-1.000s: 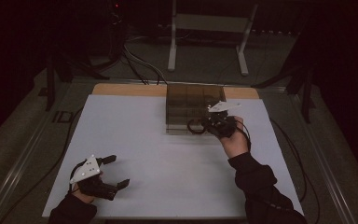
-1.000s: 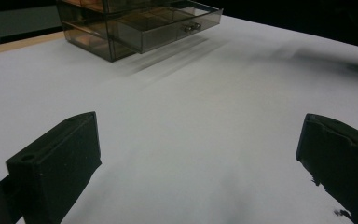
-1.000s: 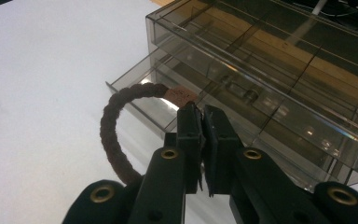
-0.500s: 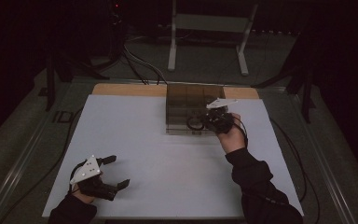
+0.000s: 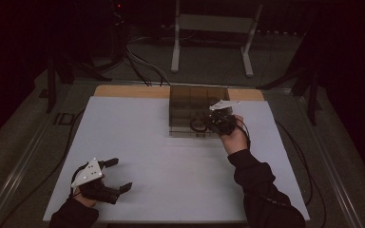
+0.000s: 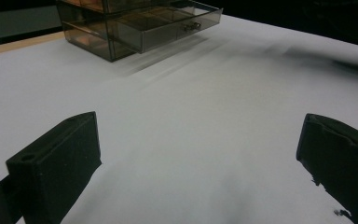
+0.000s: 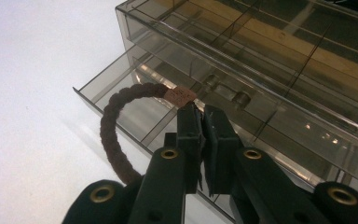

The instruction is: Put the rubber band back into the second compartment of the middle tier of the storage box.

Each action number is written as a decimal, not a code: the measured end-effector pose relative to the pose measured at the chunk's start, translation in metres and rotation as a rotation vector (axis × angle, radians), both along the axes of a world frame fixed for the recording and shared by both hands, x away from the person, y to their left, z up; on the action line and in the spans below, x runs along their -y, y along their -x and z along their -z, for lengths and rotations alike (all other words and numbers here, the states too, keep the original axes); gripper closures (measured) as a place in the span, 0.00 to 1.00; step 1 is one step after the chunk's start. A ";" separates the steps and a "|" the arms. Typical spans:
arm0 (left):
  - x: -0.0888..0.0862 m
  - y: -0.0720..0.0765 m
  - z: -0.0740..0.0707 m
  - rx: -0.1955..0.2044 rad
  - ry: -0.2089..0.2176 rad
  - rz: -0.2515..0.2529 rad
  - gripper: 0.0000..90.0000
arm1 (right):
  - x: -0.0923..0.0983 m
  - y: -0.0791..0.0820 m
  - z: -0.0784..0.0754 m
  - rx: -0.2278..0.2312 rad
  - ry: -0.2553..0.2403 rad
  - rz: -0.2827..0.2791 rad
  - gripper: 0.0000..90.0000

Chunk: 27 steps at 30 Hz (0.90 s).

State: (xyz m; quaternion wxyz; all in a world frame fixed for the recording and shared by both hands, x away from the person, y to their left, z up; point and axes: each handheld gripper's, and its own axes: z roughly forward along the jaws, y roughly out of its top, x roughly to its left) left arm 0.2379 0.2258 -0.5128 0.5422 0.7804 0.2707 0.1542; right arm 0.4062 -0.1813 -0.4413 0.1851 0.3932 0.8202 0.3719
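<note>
A smoky clear drawer box (image 5: 190, 100) stands at the table's far middle with its lower drawer (image 7: 121, 91) pulled out. My right gripper (image 7: 204, 116) is shut on a brown braided hair tie (image 7: 108, 135), pinching it just beside its small tan tag (image 7: 179, 95). The loop hangs to the left of the jaws, above the open drawer. In the high view the right gripper (image 5: 208, 124) holds the hair tie (image 5: 198, 126) at the box's front. My left gripper (image 5: 119, 175) rests open on the white table near its front left corner, holding nothing. The left gripper view has its jaws wide apart around the left gripper (image 6: 198, 144).
The white table top (image 5: 161, 156) has a wooden strip (image 5: 128, 91) along its far edge. Cables (image 5: 138, 61) and a metal stand (image 5: 209, 38) lie on the floor behind. From the left gripper the box (image 6: 135, 23) stands far off, its drawer open.
The right gripper has edged slightly left along the box front with the hair tie still in it. The left gripper has stayed put.
</note>
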 end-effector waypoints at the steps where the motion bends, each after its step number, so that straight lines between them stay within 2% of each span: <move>1: 0.000 0.000 0.000 0.001 0.000 0.001 0.00 | 0.000 -0.001 0.001 0.000 0.001 0.000 0.95; 27: -0.001 0.000 0.000 -0.003 0.006 -0.002 0.00 | 0.001 -0.024 0.031 -0.066 0.045 0.053 0.95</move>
